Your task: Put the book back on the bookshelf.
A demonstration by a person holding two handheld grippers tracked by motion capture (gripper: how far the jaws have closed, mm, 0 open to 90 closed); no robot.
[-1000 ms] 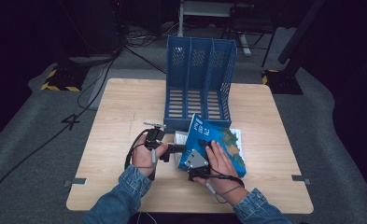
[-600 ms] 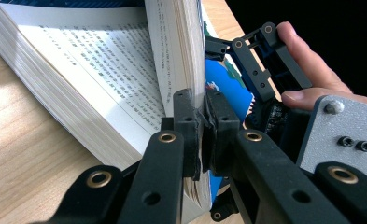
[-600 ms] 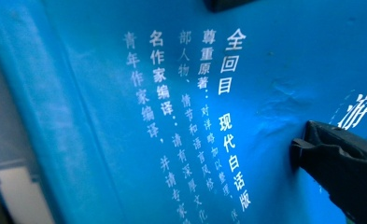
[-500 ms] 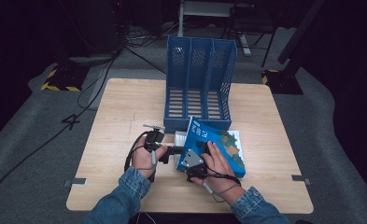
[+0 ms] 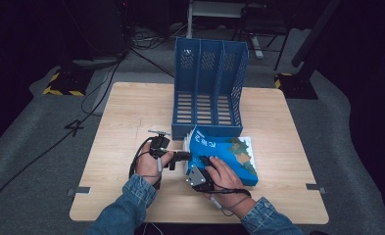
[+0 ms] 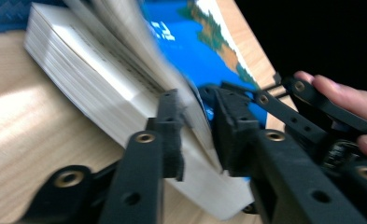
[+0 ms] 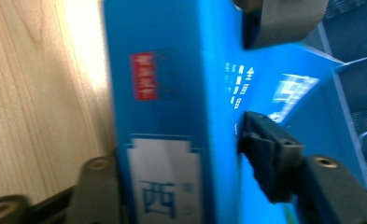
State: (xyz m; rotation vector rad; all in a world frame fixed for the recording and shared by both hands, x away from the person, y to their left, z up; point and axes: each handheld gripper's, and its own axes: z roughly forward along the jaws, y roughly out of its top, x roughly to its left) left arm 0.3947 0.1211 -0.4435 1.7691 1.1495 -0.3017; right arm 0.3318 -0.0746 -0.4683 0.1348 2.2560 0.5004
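Note:
A thick blue book (image 5: 227, 152) lies on the table in front of the blue file rack (image 5: 207, 88), its front cover lifted at the left edge. My left gripper (image 5: 182, 156) reaches in from the left. In the left gripper view the lifted cover and top pages (image 6: 172, 60) pass between its jaws (image 6: 197, 126), which have just been opening, and the pads stand a little off them. My right gripper (image 5: 204, 161) has just been closing on the book's near left corner. In the right gripper view its jaws (image 7: 181, 168) clamp the spine side of the book (image 7: 167, 116).
The file rack has three slots, open on the side facing the person, and stands upright mid-table just behind the book. Bare wooden table (image 5: 126, 112) lies to the left and right. Cables trail on the dark floor (image 5: 58, 142) beyond the table's left edge.
The right hand has shifted slightly left and back toward the person along the book. The left hand has stayed in place, and the cover remains lifted.

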